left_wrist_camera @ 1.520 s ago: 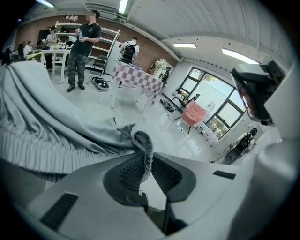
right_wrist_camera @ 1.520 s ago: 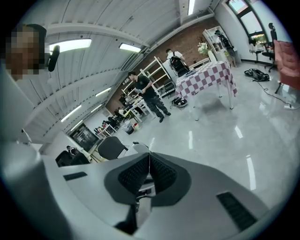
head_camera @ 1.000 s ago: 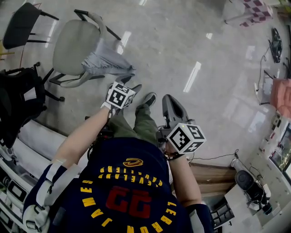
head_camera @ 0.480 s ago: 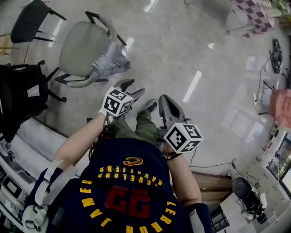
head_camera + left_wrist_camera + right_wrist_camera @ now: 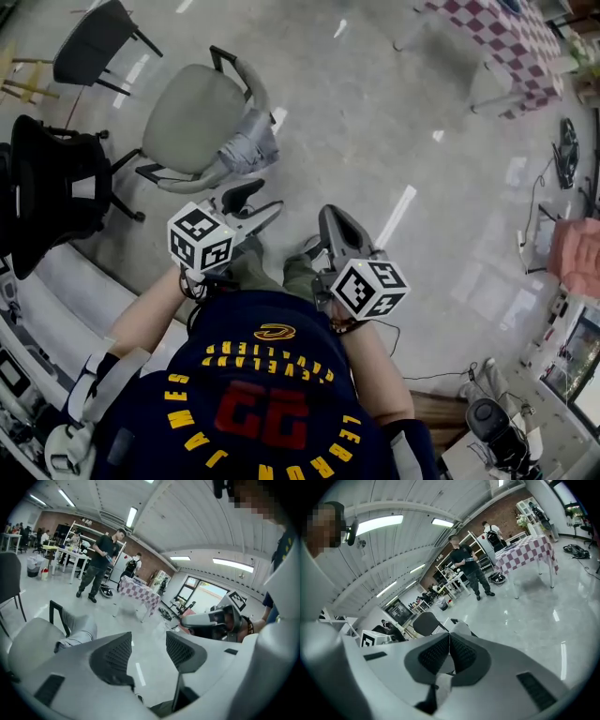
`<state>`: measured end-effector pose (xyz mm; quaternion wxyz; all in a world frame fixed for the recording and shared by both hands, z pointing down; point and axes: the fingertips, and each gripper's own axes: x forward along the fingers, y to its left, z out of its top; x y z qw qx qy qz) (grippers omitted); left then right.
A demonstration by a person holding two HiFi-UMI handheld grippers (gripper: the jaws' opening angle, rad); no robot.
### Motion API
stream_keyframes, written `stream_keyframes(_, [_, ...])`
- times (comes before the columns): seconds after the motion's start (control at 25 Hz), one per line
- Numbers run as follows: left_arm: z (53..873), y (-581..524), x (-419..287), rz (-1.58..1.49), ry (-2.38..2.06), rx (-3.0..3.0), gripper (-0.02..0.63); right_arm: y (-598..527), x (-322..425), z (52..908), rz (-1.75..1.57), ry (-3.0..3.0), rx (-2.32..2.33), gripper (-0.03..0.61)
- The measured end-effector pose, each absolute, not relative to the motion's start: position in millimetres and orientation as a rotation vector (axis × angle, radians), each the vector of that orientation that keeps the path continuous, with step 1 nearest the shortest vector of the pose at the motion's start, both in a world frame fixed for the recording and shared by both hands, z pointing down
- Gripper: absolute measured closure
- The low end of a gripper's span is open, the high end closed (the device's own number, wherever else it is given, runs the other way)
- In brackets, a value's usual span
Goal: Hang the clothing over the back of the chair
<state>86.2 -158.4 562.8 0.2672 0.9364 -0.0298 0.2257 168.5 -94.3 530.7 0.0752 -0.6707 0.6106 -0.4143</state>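
Observation:
A grey garment (image 5: 246, 150) hangs bunched over the back edge of a light grey chair (image 5: 192, 117) on the floor ahead of me. In the left gripper view the garment (image 5: 77, 629) drapes down beside the chair's black arm. My left gripper (image 5: 255, 200) is held apart from the chair, below it in the head view, open with nothing between its jaws (image 5: 149, 641). My right gripper (image 5: 330, 216) is to its right, near my legs, shut and empty (image 5: 450, 644).
A black office chair (image 5: 47, 187) stands at the left and another dark chair (image 5: 94, 42) at the top left. A checkered table (image 5: 511, 37) is far right. A person (image 5: 101, 564) stands by tables beyond. Cables and a pink object (image 5: 574, 251) lie at the right.
My left gripper has drawn back from the chair and to the left. The garment stays on the chair back, now more bunched. The right gripper has hardly moved.

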Motion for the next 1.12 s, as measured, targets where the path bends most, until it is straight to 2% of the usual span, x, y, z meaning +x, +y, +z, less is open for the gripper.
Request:
stream_keyframes(0.2, [498,-169,68,0.413,-0.173,2.571,0.452,-106,147,512,-1.203,1.905,-1.983,0.569])
stream_keyframes(0.44, [429,-183,56,0.203,-0.240,2.598,0.611,-126,135,475,-1.057,2.030,-1.980,0.569])
stream_keyframes(0.92, [385,-207,46,0.132,-0.306,2.702,0.611,-160,127,407,-0.656,2.218,-2.053,0.569])
stream_keyframes(1.12, [388,-209,46,0.134,-0.327,2.702,0.611,-161,122,401,-0.593,2.255,-2.042,0.569])
